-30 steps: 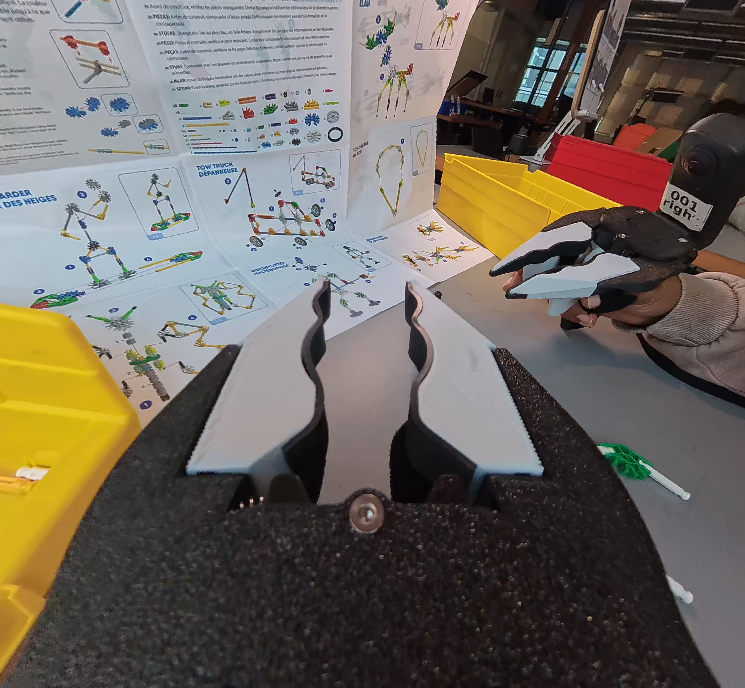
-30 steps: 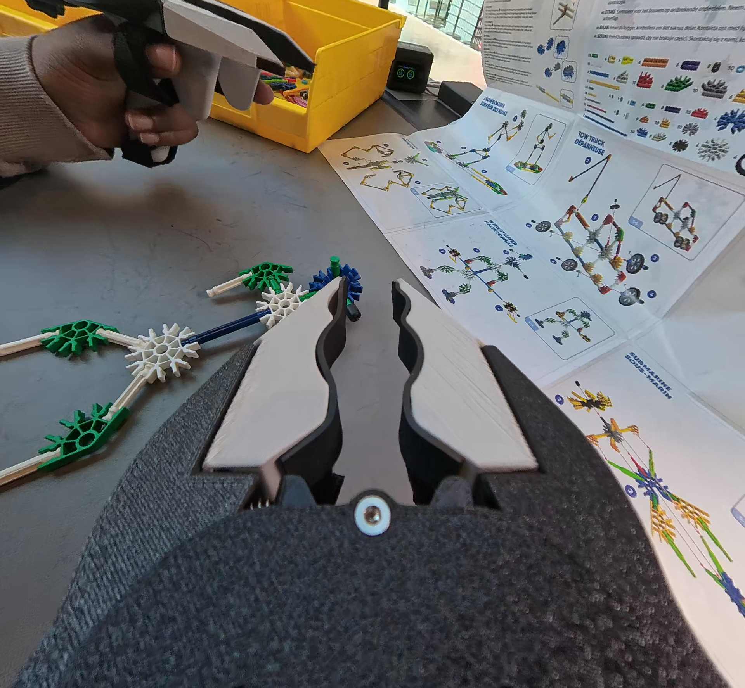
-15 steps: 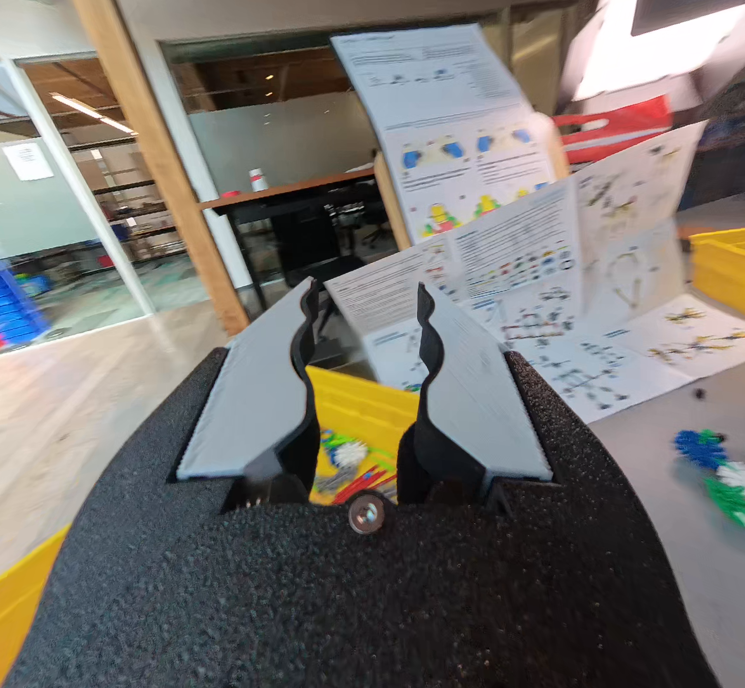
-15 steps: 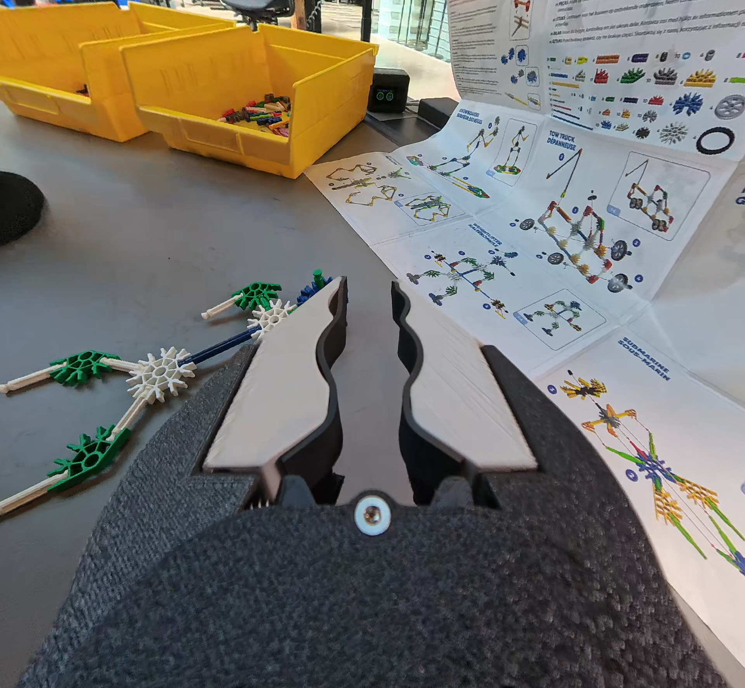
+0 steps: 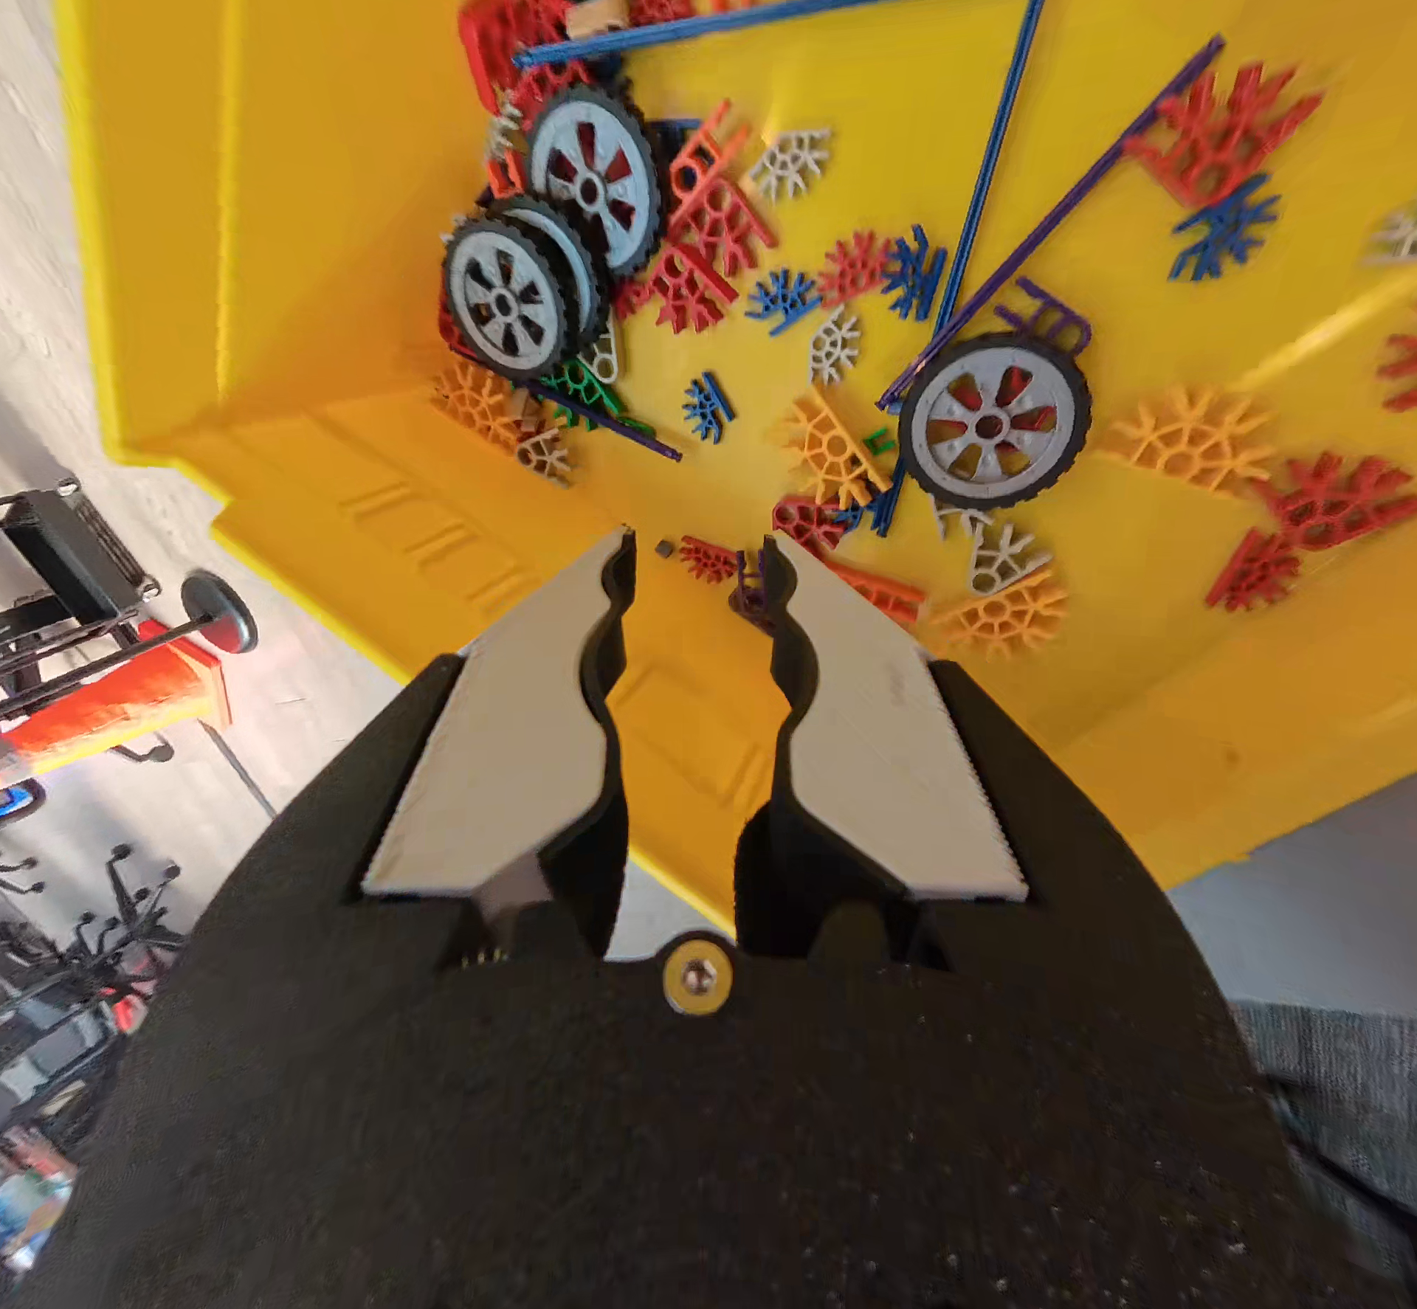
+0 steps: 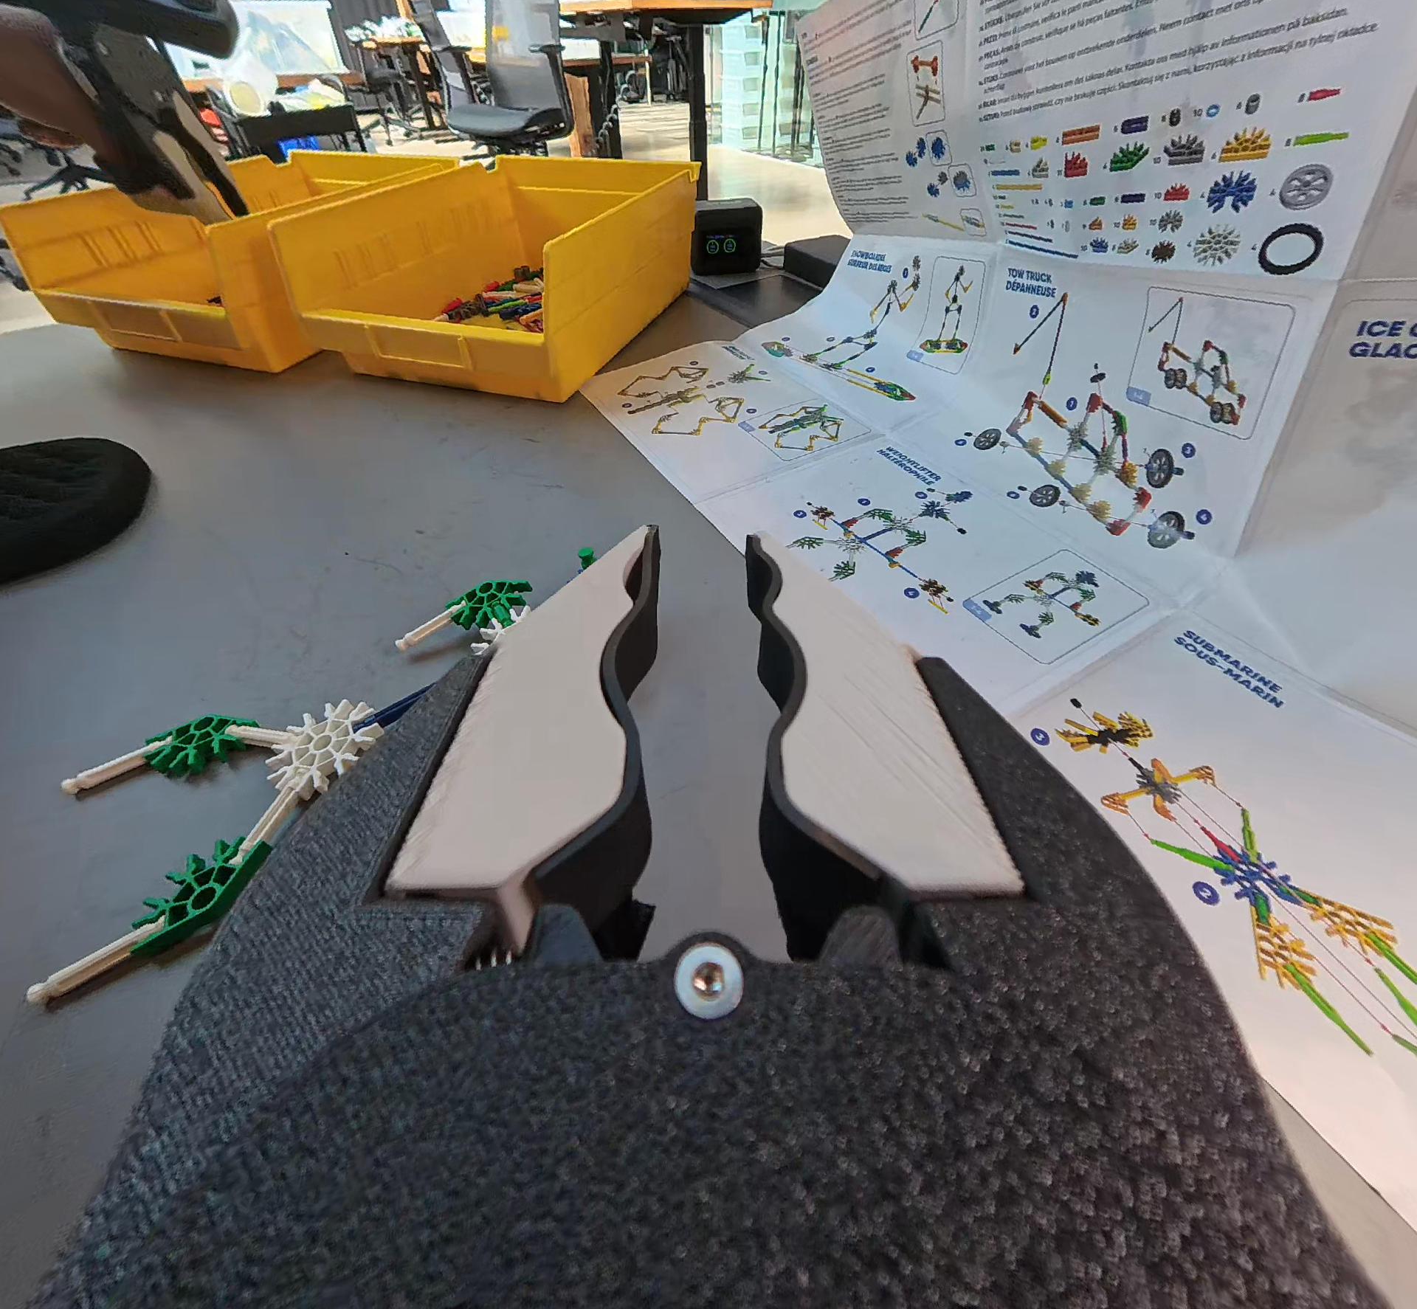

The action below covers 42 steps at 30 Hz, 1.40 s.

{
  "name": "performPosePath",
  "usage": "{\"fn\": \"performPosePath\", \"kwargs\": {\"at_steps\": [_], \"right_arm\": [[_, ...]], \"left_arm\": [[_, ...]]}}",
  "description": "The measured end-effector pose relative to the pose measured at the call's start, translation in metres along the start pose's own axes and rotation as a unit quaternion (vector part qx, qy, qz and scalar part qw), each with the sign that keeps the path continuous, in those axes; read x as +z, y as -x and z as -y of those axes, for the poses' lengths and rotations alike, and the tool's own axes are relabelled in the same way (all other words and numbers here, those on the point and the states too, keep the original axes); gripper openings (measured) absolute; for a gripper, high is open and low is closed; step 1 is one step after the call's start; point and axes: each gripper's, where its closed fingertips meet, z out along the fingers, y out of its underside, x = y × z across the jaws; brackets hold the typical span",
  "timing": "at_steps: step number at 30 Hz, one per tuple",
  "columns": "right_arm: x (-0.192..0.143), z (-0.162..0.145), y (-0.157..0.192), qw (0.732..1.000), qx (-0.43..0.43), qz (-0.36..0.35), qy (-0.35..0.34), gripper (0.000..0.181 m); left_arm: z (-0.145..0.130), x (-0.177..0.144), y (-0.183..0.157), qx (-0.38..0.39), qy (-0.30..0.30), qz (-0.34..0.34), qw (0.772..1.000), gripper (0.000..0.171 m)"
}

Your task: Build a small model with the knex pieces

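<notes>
Yellow plastic fills the left wrist view: the yellow bin (image 5: 307, 122) lies open below the left gripper (image 5: 698, 551), its floor strewn with loose construction-toy parts. The left gripper's fingers (image 5: 521, 720) are spread and hold nothing. Closest to their tips, inside the bin, are a small red connector (image 5: 709, 558) in line with the gap and a purple connector (image 5: 755, 586) just beside one tip; whether that tip touches it cannot be told. Farther into the bin lie a grey spoked wheel (image 5: 993, 421) with a black tyre, two more wheels (image 5: 537, 260) bunched toward the bin's side wall, long blue rods (image 5: 805, 7), and scattered orange, red, blue and grey connectors. The frame is somewhat blurred.

Away from the bin, over the grey surface (image 6: 307, 475), hangs the right gripper (image 6: 701, 544), its fingers (image 6: 537, 735) likewise apart and empty. Just beside it lies a partly built frame (image 6: 322, 743) of green and white connectors on cream rods. A second yellow bin (image 6: 491, 291) with short coloured parts stands against the first bin, and a large unfolded instruction sheet (image 6: 1073, 429) spreads from there across the surface and up behind. A black pad (image 6: 61, 498) lies in front of the bin.
</notes>
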Motion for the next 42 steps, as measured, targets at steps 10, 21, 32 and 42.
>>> {"fn": "performPosePath", "kwargs": {"at_steps": [10,21,32,42], "right_arm": [[-0.004,0.004,-0.002,1.0,0.012,0.006,-0.016,0.021],[-0.011,0.008,-0.014,0.997,0.07,0.012,-0.039,0.021],[-0.012,0.009,-0.014,0.996,0.077,0.014,-0.044,0.021],[-0.01,0.008,-0.009,0.997,0.063,0.019,-0.036,0.021]], "left_arm": [[-0.02,0.031,-0.027,0.085,0.121,-0.095,0.984,0.035],[-0.021,0.037,-0.03,0.087,0.109,-0.102,0.985,0.02],[0.022,-0.05,0.014,0.072,-0.047,0.053,0.995,0.02],[0.134,-0.187,-0.185,0.17,-0.335,-0.103,0.921,0.021]]}}
